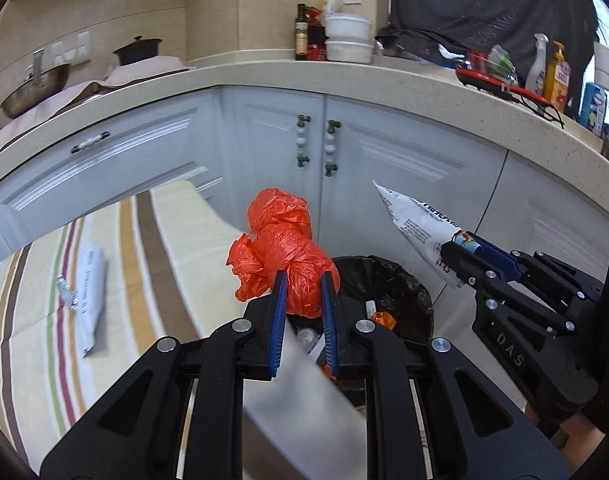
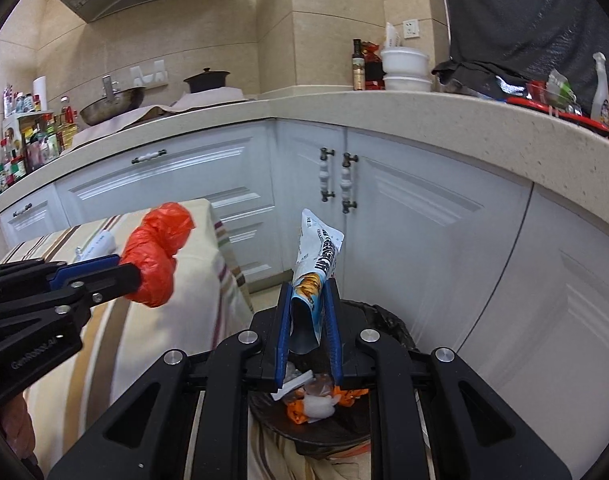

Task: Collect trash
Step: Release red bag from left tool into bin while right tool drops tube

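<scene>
My left gripper (image 1: 303,284) is shut on a crumpled orange plastic bag (image 1: 282,246), held over the near rim of a black-lined trash bin (image 1: 400,280). From the right wrist view the same orange plastic bag (image 2: 156,256) hangs at the left, beside the table's edge. My right gripper (image 2: 308,292) is shut on a white and blue snack wrapper (image 2: 316,256), which stands up between the pads above the trash bin (image 2: 388,320). The bin holds several scraps, orange and white. In the left wrist view the snack wrapper (image 1: 412,224) sticks out of the right gripper (image 1: 464,252).
A table with a striped cloth (image 1: 152,240) stands left of the bin; a white packet (image 1: 90,292) and a foil scrap (image 1: 66,292) lie on it. White cabinets (image 1: 384,160) and a curved countertop (image 1: 304,76) with bottles and bowls rise behind. A person's hand shows at the lower left (image 2: 12,424).
</scene>
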Motion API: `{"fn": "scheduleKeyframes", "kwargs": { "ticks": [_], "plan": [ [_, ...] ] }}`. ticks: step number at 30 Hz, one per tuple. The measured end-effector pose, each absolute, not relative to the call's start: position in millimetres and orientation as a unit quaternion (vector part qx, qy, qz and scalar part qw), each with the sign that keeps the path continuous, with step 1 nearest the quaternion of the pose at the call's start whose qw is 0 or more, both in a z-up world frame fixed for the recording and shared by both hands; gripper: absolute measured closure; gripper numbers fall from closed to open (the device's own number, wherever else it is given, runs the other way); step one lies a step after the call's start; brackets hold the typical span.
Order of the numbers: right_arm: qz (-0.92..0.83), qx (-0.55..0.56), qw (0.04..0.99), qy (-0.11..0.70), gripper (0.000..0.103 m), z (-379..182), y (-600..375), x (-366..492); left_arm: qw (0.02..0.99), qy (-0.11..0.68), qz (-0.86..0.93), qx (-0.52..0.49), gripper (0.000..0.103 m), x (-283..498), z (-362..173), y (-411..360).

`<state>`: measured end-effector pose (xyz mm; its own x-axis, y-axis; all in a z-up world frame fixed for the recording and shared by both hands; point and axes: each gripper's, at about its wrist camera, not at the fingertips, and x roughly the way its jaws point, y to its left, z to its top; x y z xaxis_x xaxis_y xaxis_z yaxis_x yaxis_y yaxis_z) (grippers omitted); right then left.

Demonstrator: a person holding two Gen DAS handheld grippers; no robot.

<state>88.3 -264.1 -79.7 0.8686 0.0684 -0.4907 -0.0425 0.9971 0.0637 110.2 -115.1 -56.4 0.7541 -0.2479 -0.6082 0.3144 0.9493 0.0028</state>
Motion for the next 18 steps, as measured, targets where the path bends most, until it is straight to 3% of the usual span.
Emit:
{"fn": "scheduleKeyframes", "kwargs": {
  "ticks": [6, 7, 10, 13, 18],
  "plan": [
    [0.015, 0.033, 0.966, 0.257, 0.085, -93.2, -283.7, 99.2, 0.923, 0.341, -0.165, 0.073, 0.085, 134.2, -72.7, -148.4],
    [0.013, 0.035, 0.965, 0.258, 0.080, -96.8, -286.9, 101.4, 0.921, 0.346, -0.164, 0.078, 0.085, 138.2, -76.9, -153.1],
    [0.007, 0.047, 0.963, 0.266, 0.063, -106.8, -297.6, 108.0, 0.920, 0.350, -0.159, 0.080, 0.069, 143.7, -83.0, -158.9],
    [0.000, 0.053, 0.962, 0.269, 0.060, -109.3, -303.4, 108.9, 0.921, 0.349, -0.155, 0.073, 0.058, 143.6, -83.0, -157.3],
    [0.001, 0.059, 0.964, 0.259, 0.049, -99.1, -299.5, 105.1, 0.931, 0.332, -0.136, 0.063, 0.049, 136.2, -72.0, -139.0]
  ]
}}
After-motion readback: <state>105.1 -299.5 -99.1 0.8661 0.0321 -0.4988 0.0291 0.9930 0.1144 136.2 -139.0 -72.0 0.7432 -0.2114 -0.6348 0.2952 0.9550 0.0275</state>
